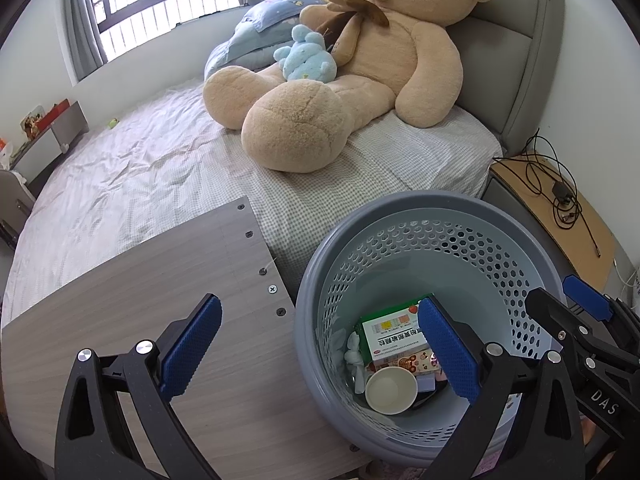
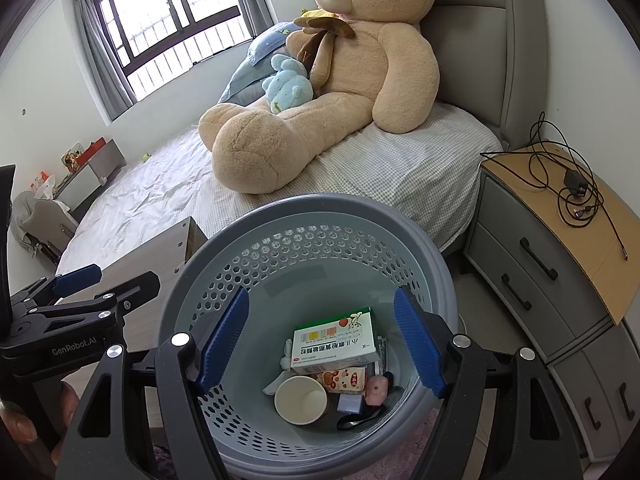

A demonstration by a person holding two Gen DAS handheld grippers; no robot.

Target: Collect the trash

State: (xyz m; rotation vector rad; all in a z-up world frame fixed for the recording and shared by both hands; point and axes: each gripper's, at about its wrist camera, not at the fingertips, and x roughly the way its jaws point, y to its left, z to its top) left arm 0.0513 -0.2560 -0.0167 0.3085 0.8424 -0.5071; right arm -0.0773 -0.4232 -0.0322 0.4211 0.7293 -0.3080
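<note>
A grey perforated waste basket (image 1: 472,216) (image 2: 320,216) stands beside the bed. Inside lie a green and white medicine box (image 1: 394,330) (image 2: 336,340), a paper cup (image 1: 391,390) (image 2: 300,399), a snack wrapper (image 2: 345,380), a pink item (image 2: 377,394) and white tissue (image 1: 354,356). My left gripper (image 1: 320,348) is open and empty, straddling the table edge and the basket's left rim. My right gripper (image 2: 322,338) is open and empty above the basket mouth. The right gripper also shows in the left wrist view (image 1: 576,312), and the left gripper in the right wrist view (image 2: 86,284).
A wooden table (image 1: 160,300) (image 2: 160,248) stands left of the basket. The bed (image 1: 160,168) holds a big teddy bear (image 1: 360,80) (image 2: 340,80) and a blue plush (image 1: 308,56). A nightstand (image 2: 560,240) with cables (image 2: 572,188) stands right.
</note>
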